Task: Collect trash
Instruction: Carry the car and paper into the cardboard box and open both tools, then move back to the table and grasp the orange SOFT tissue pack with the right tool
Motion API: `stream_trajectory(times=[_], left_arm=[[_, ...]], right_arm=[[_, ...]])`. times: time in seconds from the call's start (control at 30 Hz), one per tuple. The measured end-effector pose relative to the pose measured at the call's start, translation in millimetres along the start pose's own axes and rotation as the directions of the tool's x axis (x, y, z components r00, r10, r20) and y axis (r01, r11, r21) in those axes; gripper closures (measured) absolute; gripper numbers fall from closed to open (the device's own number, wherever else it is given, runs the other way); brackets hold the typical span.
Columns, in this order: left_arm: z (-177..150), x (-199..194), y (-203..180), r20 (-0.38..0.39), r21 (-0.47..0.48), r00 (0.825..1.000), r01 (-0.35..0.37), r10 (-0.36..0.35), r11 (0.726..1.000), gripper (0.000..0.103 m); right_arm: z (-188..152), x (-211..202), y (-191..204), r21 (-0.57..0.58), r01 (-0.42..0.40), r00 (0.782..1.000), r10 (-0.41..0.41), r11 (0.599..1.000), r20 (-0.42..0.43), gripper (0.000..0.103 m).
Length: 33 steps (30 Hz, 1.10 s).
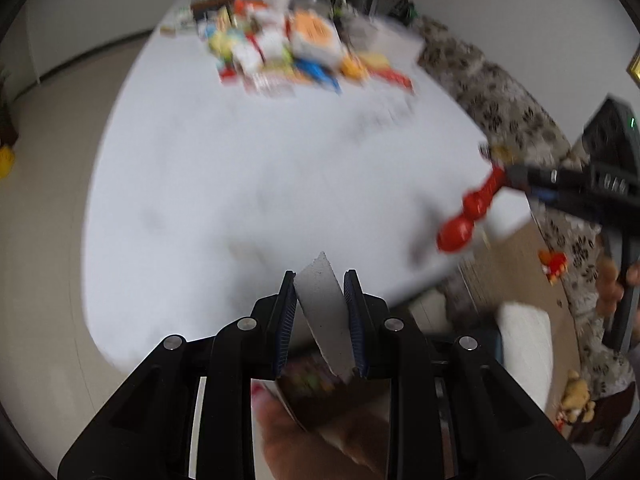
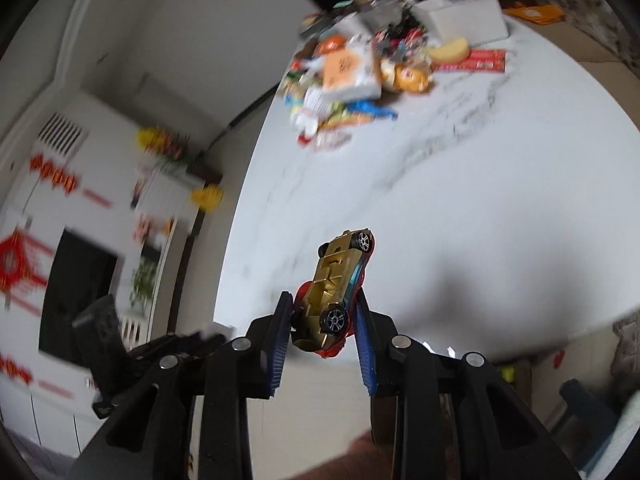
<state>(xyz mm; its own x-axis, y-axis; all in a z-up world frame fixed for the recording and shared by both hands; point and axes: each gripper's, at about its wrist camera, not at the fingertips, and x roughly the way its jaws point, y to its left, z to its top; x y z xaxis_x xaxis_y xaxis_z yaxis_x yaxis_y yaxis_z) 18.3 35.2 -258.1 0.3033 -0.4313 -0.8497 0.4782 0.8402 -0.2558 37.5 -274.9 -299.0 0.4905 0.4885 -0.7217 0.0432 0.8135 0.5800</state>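
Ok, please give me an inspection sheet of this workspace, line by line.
Surface: white marbled table, near part bare.
Job's things: grey card packet; red toy car, underside showing.
Clutter: blurred pile of wrappers and boxes at the far end.
Grippers: left hand-held gripper shut on the packet; right hand-held gripper shut on the car.
Cables: nothing seen.
Surroundings: patterned sofa, white box.
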Motion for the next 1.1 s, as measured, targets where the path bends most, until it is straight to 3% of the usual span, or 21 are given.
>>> stream_trajectory(times=[0.23, 0.33, 0.4, 0.43, 0.47, 0.5, 0.53, 0.63, 0.67, 0.8, 0.87, 0.97, 1.1], left_arm=[[-107, 95, -44, -0.202, -0.180, 0.978, 0.013, -0.050, 0.984, 0.079], [-142, 155, -48, -0.270, -0.238, 0.962, -0.017, -0.049, 0.971, 0.078], [-163, 199, -50, -0.314, -0.251, 0.949, -0.082, -0.001, 0.964, 0.077], [-171, 220, -49, -0.336, -0.259, 0.942, -0.102, 0.010, 0.960, 0.070], [-176, 235, -48, -0.362, -0.262, 0.932, -0.118, 0.016, 0.958, 0.064], [-185, 262, -45, -0.426, -0.266, 0.905, -0.152, 0.026, 0.952, 0.043], [-192, 284, -42, -0.479, -0.271, 0.877, -0.184, 0.034, 0.945, 0.035], [-204, 316, -31, -0.574, -0.273, 0.816, -0.258, 0.058, 0.927, 0.035], [-207, 317, -30, -0.581, -0.273, 0.811, -0.269, 0.065, 0.924, 0.035], [-200, 296, -30, -0.556, -0.271, 0.828, -0.266, 0.075, 0.925, 0.029], [-188, 274, -32, -0.526, -0.287, 0.848, -0.245, 0.061, 0.926, 0.029], [-155, 206, -40, -0.395, -0.286, 0.917, -0.179, 0.054, 0.941, 0.029], [-105, 116, -52, -0.181, -0.196, 0.976, -0.157, 0.121, 0.968, 0.018]], right_arm=[[-96, 10, -54, -0.028, 0.070, 0.984, -0.073, 0.997, -0.162, 0.073], [-135, 44, -102, -0.007, 0.137, 0.965, -0.135, 0.991, -0.225, 0.073], [-158, 75, -138, 0.016, 0.190, 0.951, -0.180, 0.982, -0.252, 0.073], [-166, 86, -150, 0.021, 0.203, 0.947, -0.191, 0.979, -0.259, 0.072], [-175, 100, -164, 0.018, 0.227, 0.939, -0.214, 0.974, -0.269, 0.064], [-185, 122, -181, 0.003, 0.285, 0.914, -0.270, 0.959, -0.302, 0.050], [-191, 134, -191, -0.007, 0.333, 0.890, -0.317, 0.943, -0.329, 0.030], [-205, 164, -216, -0.027, 0.413, 0.829, -0.388, 0.910, -0.403, 0.037], [-205, 165, -219, -0.009, 0.418, 0.827, -0.384, 0.909, -0.411, 0.037], [-192, 140, -211, 0.045, 0.366, 0.871, -0.325, 0.930, -0.367, 0.030], [-176, 121, -197, 0.053, 0.328, 0.895, -0.292, 0.943, -0.337, 0.030], [-146, 87, -159, 0.021, 0.237, 0.940, -0.224, 0.971, -0.257, 0.030], [-89, 40, -97, -0.049, 0.098, 0.990, -0.103, 0.994, -0.098, 0.024]])
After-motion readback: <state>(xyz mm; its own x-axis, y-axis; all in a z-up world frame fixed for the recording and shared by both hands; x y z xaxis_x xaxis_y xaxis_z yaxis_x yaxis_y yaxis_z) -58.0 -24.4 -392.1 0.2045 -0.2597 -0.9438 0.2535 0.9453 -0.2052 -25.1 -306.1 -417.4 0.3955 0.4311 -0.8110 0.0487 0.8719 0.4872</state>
